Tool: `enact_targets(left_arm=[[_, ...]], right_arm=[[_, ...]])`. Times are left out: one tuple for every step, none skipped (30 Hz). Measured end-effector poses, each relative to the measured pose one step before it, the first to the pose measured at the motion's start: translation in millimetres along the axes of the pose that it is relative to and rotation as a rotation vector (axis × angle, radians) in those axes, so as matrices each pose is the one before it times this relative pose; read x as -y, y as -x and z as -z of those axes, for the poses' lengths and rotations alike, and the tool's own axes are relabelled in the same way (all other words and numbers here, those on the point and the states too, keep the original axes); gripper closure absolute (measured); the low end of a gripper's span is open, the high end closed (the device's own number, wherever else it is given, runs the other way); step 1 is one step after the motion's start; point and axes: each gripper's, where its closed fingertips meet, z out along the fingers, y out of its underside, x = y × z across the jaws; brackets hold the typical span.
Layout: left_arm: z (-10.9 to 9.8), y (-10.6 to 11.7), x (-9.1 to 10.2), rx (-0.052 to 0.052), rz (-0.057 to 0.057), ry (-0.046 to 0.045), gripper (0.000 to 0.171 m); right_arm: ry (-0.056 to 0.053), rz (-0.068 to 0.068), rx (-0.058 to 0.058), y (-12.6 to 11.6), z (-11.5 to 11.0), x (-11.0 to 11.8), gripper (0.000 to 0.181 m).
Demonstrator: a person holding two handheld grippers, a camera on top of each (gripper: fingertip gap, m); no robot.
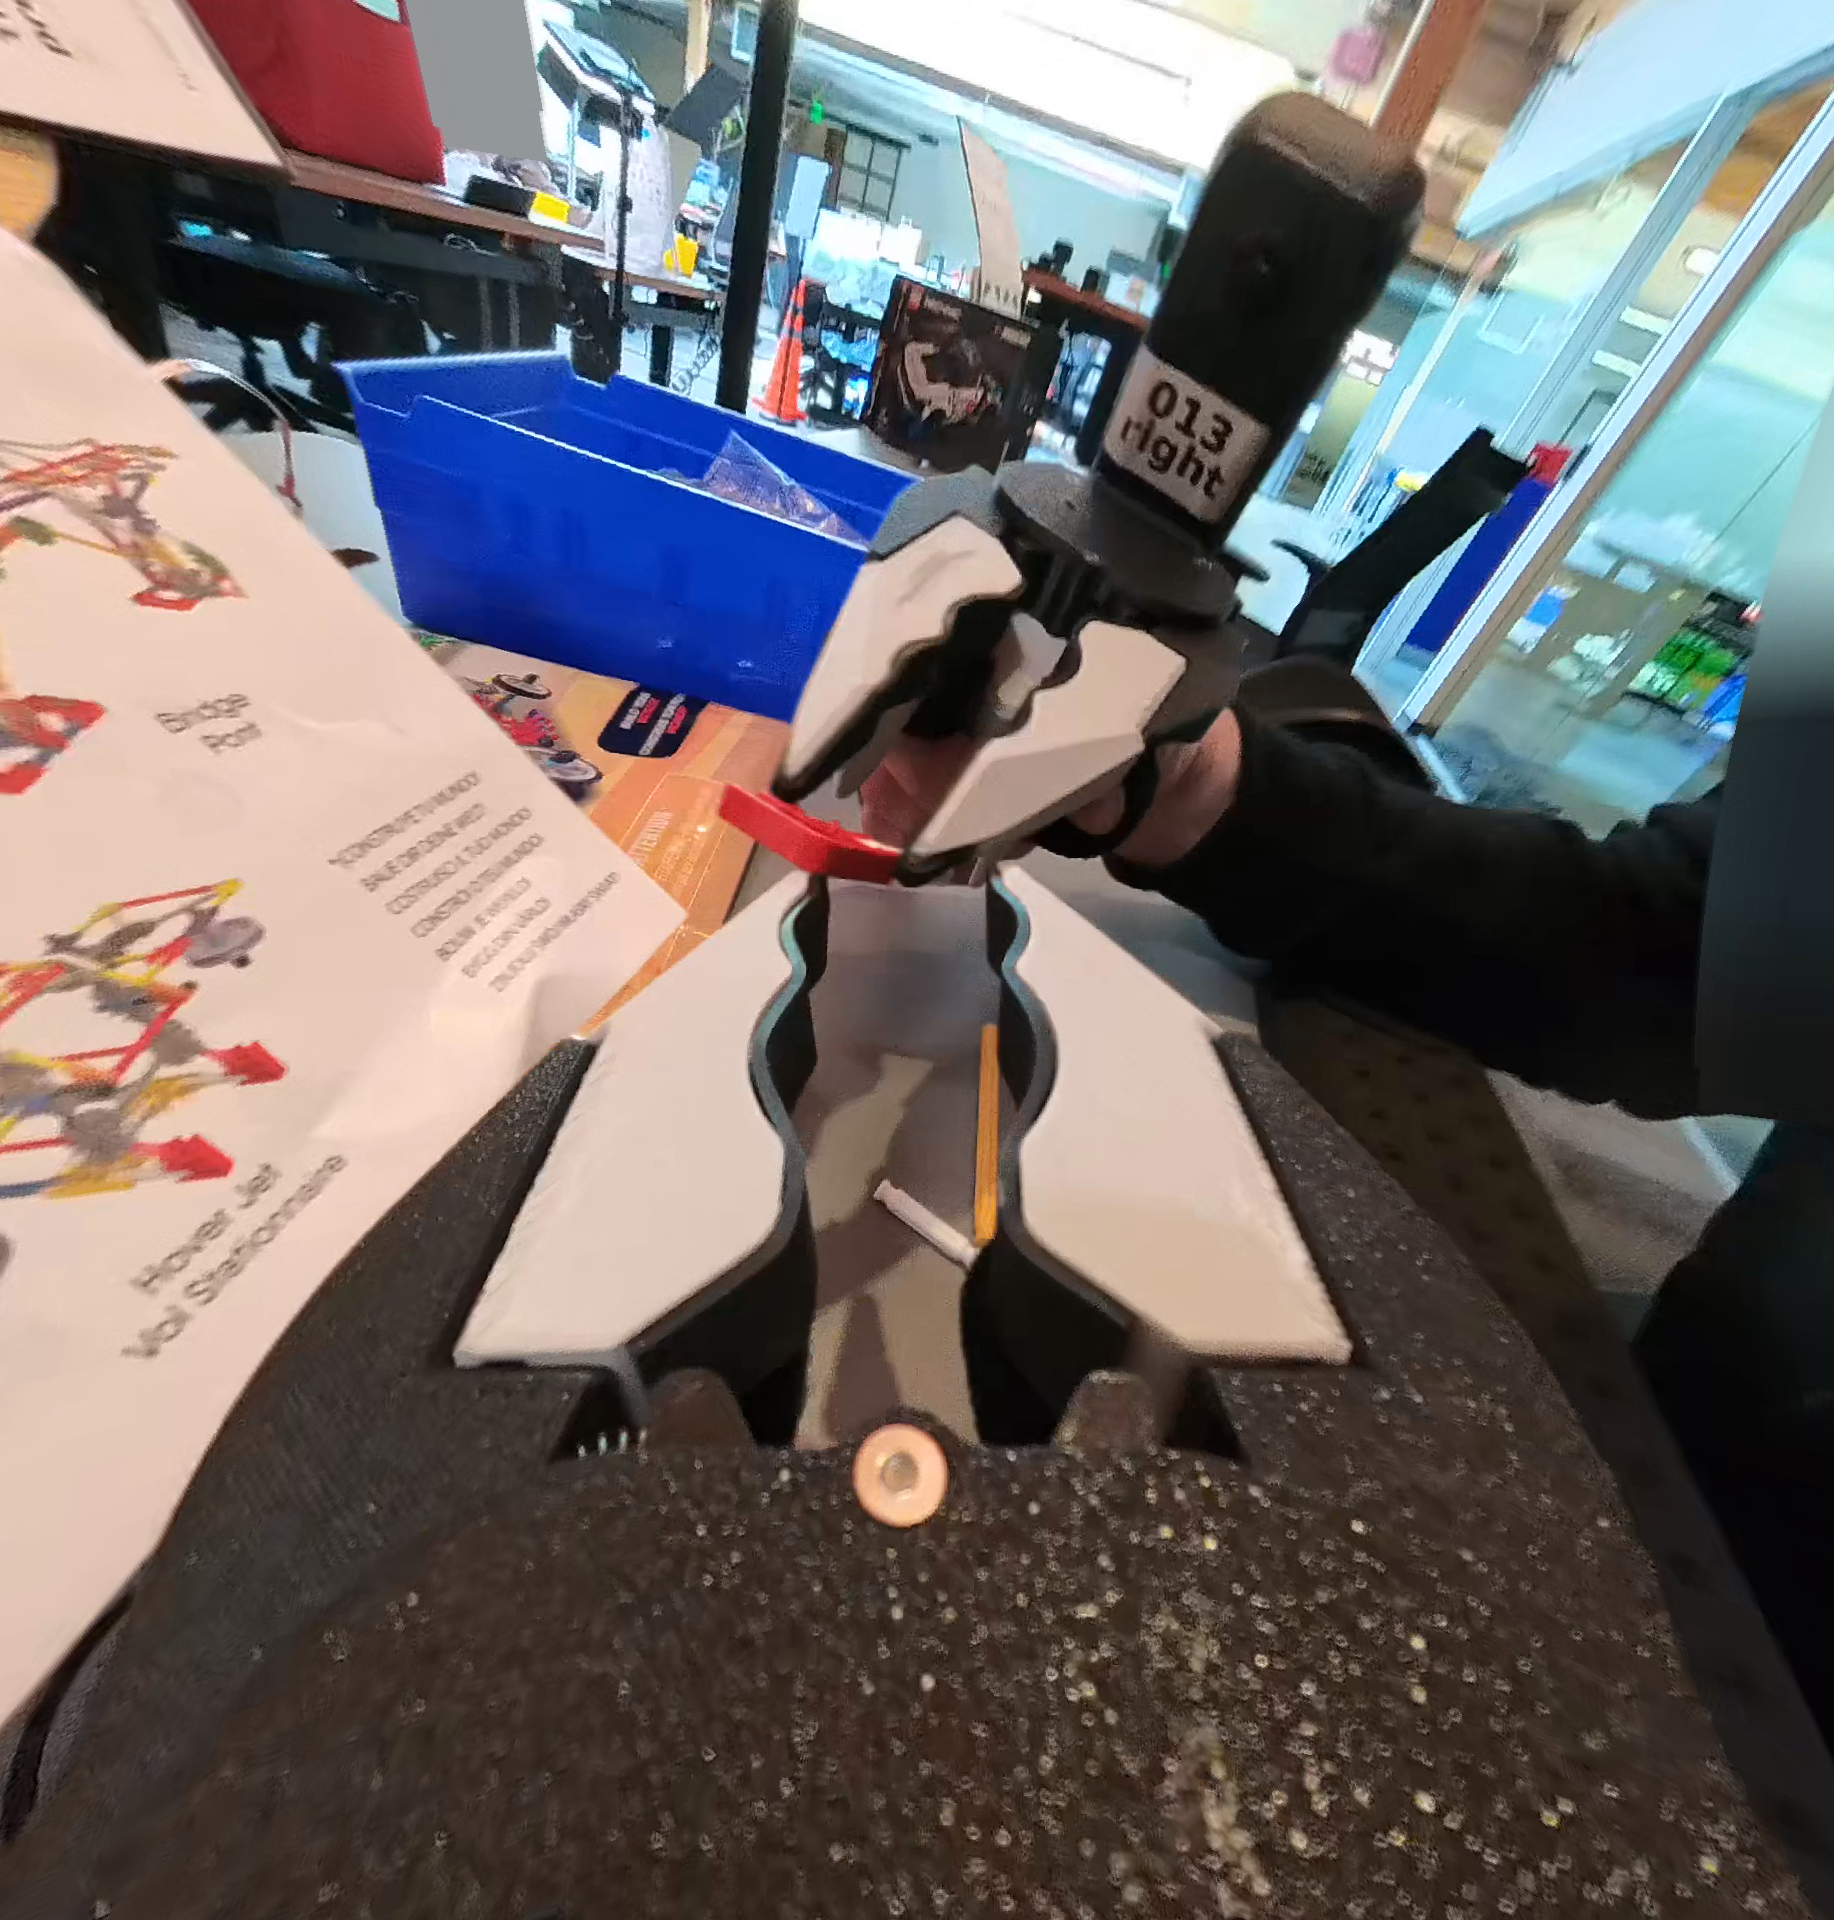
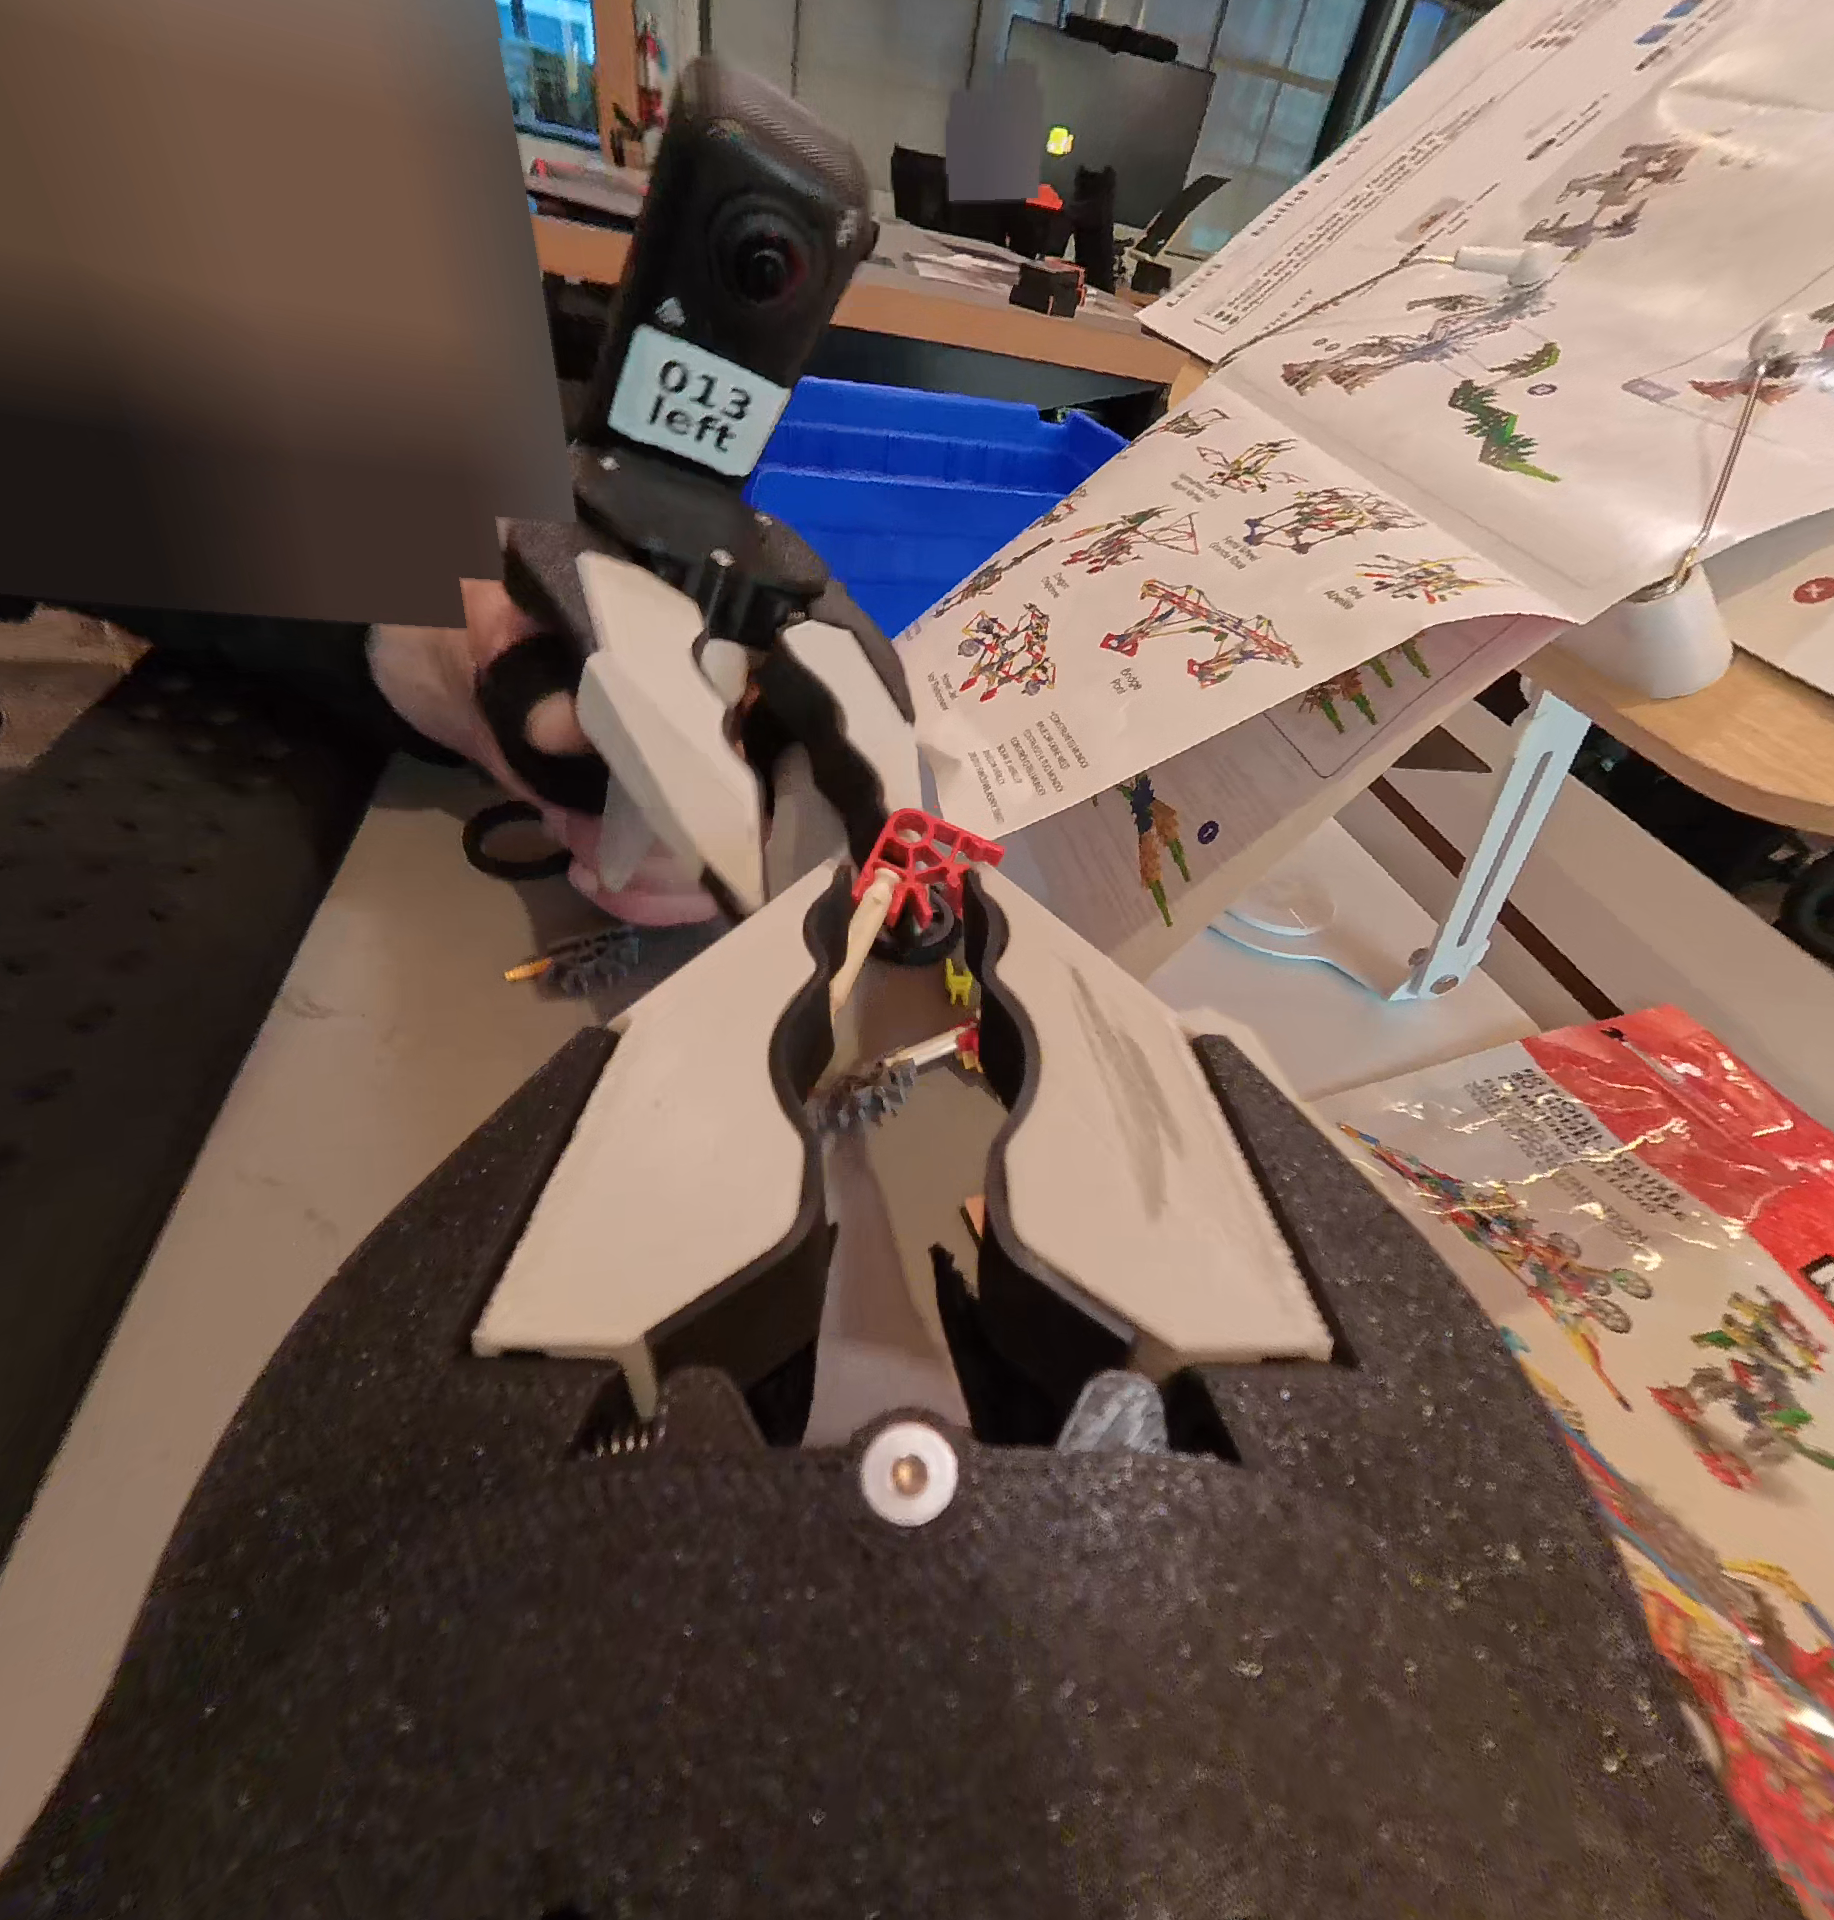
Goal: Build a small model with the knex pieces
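My right gripper (image 2: 911,883) is shut on a red fan-shaped connector (image 2: 928,847) that carries a white rod (image 2: 856,935) and a small black ring (image 2: 913,935). In the left wrist view the right gripper (image 1: 861,831) holds the red connector (image 1: 809,836) just beyond my left gripper's tips. My left gripper (image 1: 908,883) is open and empty, tips close to the connector. It also shows in the right wrist view (image 2: 814,831), held by a hand. A yellow rod (image 1: 986,1132) and a short white rod (image 1: 923,1221) lie on the table under it.
A blue bin (image 1: 601,540) stands behind. A printed instruction sheet (image 2: 1256,582) hangs from a white stand (image 2: 1484,831) at the right. A toy package bag (image 2: 1671,1299) lies at the right. A grey gear on a rod (image 2: 856,1107) and a grey connector (image 2: 580,956) lie on the table. The tips of both grippers are at nearly the same place.
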Motion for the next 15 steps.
enact_targets(left_arm=[[2.31,0.29,2.82,-0.0127,0.021,-0.01586,0.142],[1.93,0.12,1.66,-0.0128,0.0232,-0.0081,0.141],[0.88,0.97,-0.36,-0.0062,0.0252,0.00465,0.141],[-0.02,1.75,-2.21,0.0009,0.021,0.01341,0.142],[-0.05,0.6,-0.94,-0.0026,0.0092,0.00142,0.143],[-0.18,-0.37,-0.4,-0.0053,0.0048,-0.00034,0.146],[-1.08,-0.19,-2.71,-0.0033,0.0061,0.01693,0.147],[-0.74,-0.91,-1.6,-0.0055,0.0026,0.0071,0.151],[-0.09,-0.96,0.55,-0.0039,-0.0017,-0.00829,0.157],[-0.31,-0.75,-0.68,-0.0034,-0.0022,0.00313,0.162],[-0.74,2.52,-2.73,0.0166,-0.0055,0.02007,0.163],[-0.34,5.91,-3.87,0.0385,-0.0113,0.02828,0.165],[0.22,4.18,-3.58,0.0249,-0.0145,0.02565,0.166],[0.68,2.13,-3.52,0.0145,-0.0247,0.02352,0.165],[0.78,3.52,-3.03,0.0276,-0.0283,0.02456,0.165]], right_arm=[[0.011,0.0293,0.0,0.4,2.67,-0.63,0.161],[0.0125,0.0326,-0.0047,-0.16,2.63,-0.87,0.161],[0.0063,0.0277,0.0095,2.22,2.76,0.12,0.161],[0.0025,0.0196,0.0119,2.54,2.28,0.71,0.161],[0.0058,0.0167,0.0098,2.34,1.43,0.29,0.161],[0.0117,0.0223,0.0078,2.66,0.82,-0.81,0.18],[0.0154,0.0297,-0.0005,1.9,-0.08,-1.6,0.181],[0.0191,0.0189,0.0111,3.34,-0.88,-2.13,0.181],[0.0153,0.0103,0.0084,2.69,-1.24,-1.46,0.181],[0.0153,0.0109,0.0054,2.28,-1.86,-1.62,0.181],[0.0178,0.0082,0.0056,1.92,-1.8,-2.42,0.181],[0.0122,-0.0021,0.0014,0.32,-0.94,-2.18,0.181],[0.0068,-0.0161,0.0004,-1.07,0.06,-1.92,0.181],[0.0085,-0.0264,0.0105,-0.27,0.55,-2.85,0.181],[0.0191,-0.0314,0.0185,0.6,0.47,-4.94,0.178]])
